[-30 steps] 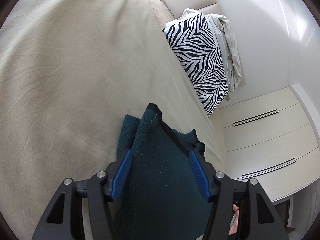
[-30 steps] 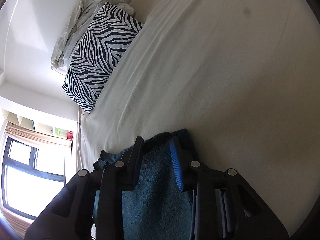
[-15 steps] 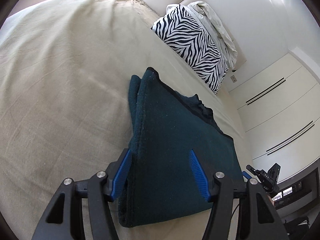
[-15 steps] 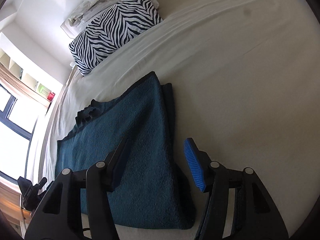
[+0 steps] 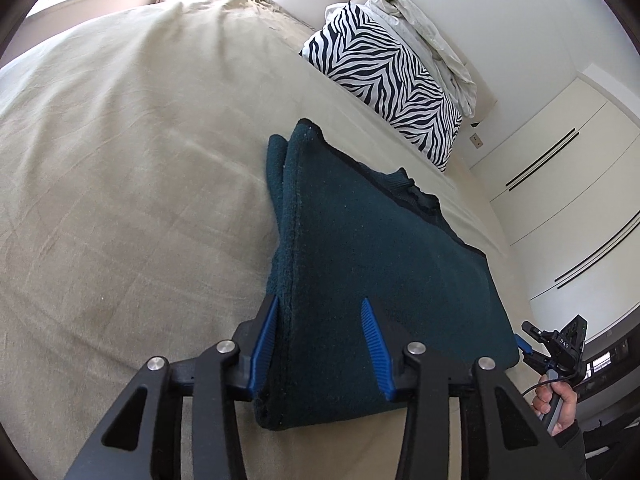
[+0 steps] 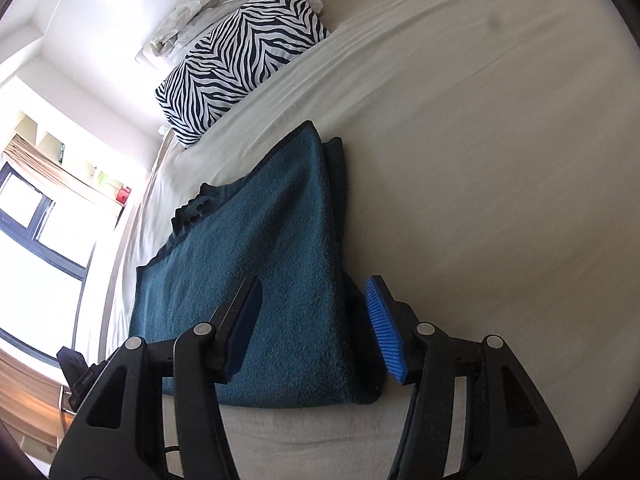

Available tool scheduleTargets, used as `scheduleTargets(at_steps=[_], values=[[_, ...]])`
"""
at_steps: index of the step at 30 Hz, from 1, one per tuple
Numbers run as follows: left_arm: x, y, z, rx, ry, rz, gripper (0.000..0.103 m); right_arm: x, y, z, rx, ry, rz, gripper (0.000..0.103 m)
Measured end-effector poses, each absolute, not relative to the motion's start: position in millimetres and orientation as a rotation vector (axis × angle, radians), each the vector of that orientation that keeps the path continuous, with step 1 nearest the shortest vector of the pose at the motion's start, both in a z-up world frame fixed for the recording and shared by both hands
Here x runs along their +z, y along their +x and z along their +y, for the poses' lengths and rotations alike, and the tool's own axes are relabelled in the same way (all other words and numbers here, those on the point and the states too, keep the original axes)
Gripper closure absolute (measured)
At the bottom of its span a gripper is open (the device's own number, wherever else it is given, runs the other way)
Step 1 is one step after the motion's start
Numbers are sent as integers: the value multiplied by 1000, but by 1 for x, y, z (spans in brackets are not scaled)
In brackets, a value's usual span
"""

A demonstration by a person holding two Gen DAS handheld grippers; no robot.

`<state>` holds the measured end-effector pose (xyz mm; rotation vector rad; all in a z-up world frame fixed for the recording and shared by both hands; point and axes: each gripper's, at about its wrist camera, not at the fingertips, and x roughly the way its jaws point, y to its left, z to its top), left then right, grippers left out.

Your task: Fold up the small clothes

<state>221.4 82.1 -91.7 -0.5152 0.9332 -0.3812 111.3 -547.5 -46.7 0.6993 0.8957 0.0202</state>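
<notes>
Beige bed (image 5: pixel 120 168) now carries the folded teal towel (image 5: pixel 360 260), released by both wide-open, empty claws, left claw (image 5: pixel 322 344) and right claw (image 6: pixel 316 328), completing this fold.

The bed (image 5: pixel 140 184) is covered with a plain beige sheet that shows light creases. A folded dark teal garment (image 5: pixel 360 264) lies flat on it, in the lower middle of both frames. A zebra-striped pillow (image 5: pixel 384 76) rests at the upper part, with crumpled white bedding (image 5: pixel 432 36) just behind it.
</notes>
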Motion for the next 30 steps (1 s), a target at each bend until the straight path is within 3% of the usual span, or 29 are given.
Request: scheduleTargets(at_steps=[6,11,14,30], values=[[-92,218,80,-388,-494,942,68,-52,112,-541,43,689,943,69],[-94,218,81,-379,-480,950,90,-54,111,-537,31,657,972,75],[-96,218,83,-371,-475,955,95,-54,110,-539,11,644,983,96],[-99,212,90,-365,-456,964,96,-43,86,-537,6,635,983,98]])
